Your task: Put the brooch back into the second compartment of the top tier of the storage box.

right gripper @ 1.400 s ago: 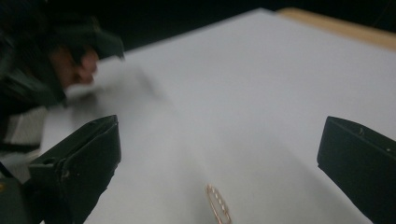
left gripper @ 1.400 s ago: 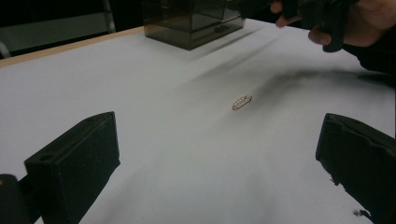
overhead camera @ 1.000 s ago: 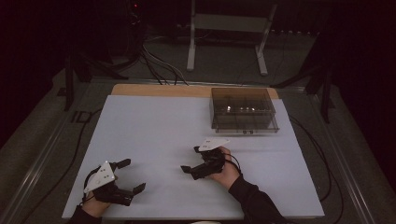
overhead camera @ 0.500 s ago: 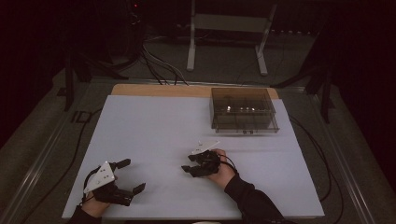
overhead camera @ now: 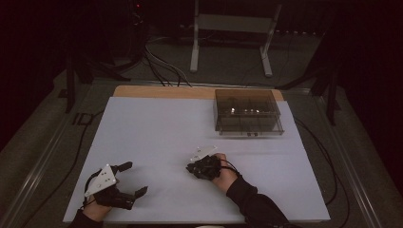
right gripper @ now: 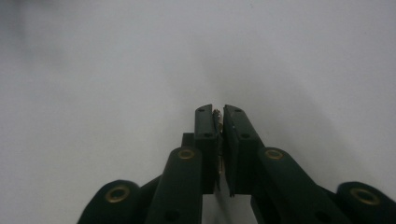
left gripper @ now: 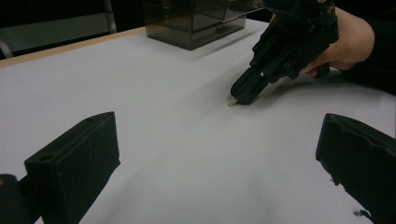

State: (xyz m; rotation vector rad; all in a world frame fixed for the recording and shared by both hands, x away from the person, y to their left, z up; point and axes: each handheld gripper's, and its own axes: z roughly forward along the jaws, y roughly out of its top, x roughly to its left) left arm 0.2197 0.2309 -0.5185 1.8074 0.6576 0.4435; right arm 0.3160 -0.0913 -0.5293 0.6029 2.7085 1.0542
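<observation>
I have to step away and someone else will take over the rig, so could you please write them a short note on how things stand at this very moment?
Right gripper: jaws shut on a small metal part, tips down at the white table sheet, near its middle.
Left gripper: jaws wide open, nothing between them, resting near the front left corner.
Smoked clear box: at the far right of the sheet, apart from both grippers.
Done: the part is pinched.
Left: probably carrying it to where it belongs, perhaps the box; the pictures do not settle that.
</observation>
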